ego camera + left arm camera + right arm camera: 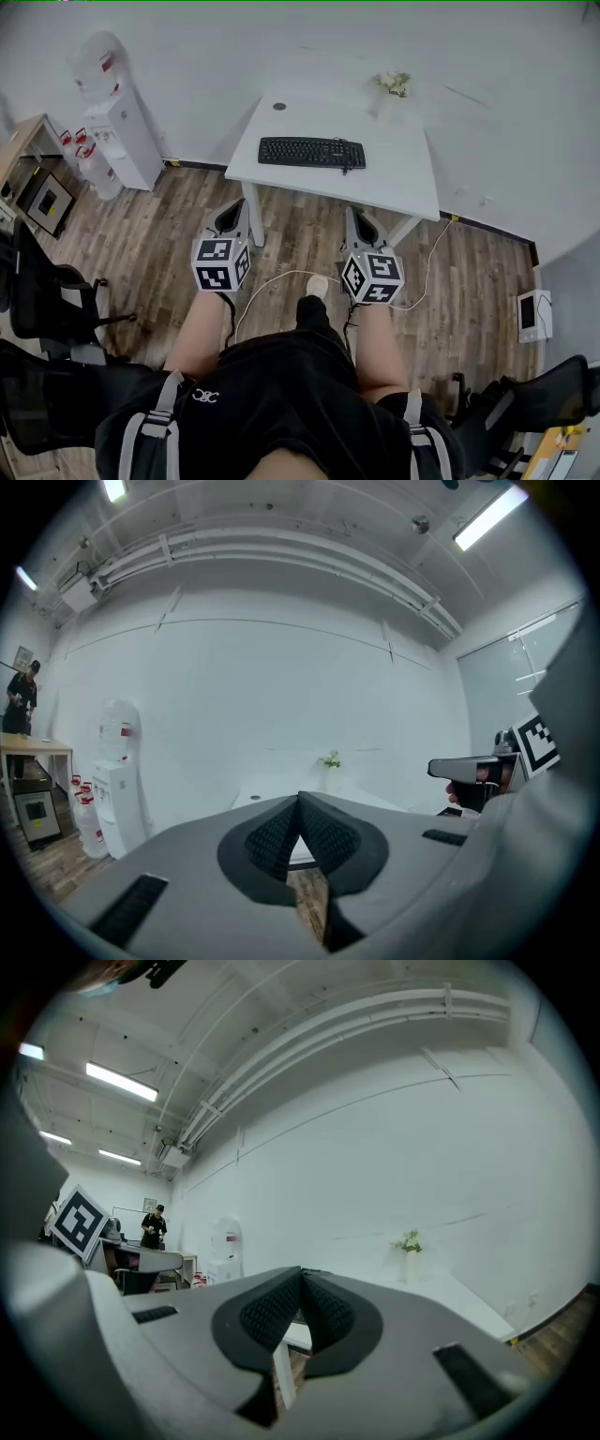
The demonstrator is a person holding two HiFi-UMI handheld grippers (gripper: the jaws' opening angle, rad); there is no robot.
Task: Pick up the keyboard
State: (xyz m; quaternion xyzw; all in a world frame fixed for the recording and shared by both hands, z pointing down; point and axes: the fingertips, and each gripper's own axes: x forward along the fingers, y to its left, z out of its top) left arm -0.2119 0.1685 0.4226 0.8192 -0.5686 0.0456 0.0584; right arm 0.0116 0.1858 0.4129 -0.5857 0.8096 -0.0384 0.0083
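Observation:
A black keyboard (311, 152) lies flat on a white table (403, 178) ahead of me, its cable trailing at its right end. Both grippers hang well short of the table, over the wooden floor. My left gripper (228, 214) points toward the table's left front corner, jaws shut with nothing between them. My right gripper (362, 220) points toward the table's front edge, likewise shut and empty. In the left gripper view the closed jaw tips (300, 799) meet in front of the table edge (302, 857). In the right gripper view the closed tips (302, 1274) cover most of the table.
A small vase with a plant (394, 86) stands at the table's back right. A water dispenser (120, 131) with bottles stands at the left wall. Black office chairs (42, 295) flank me. A white cable (281, 278) runs across the floor.

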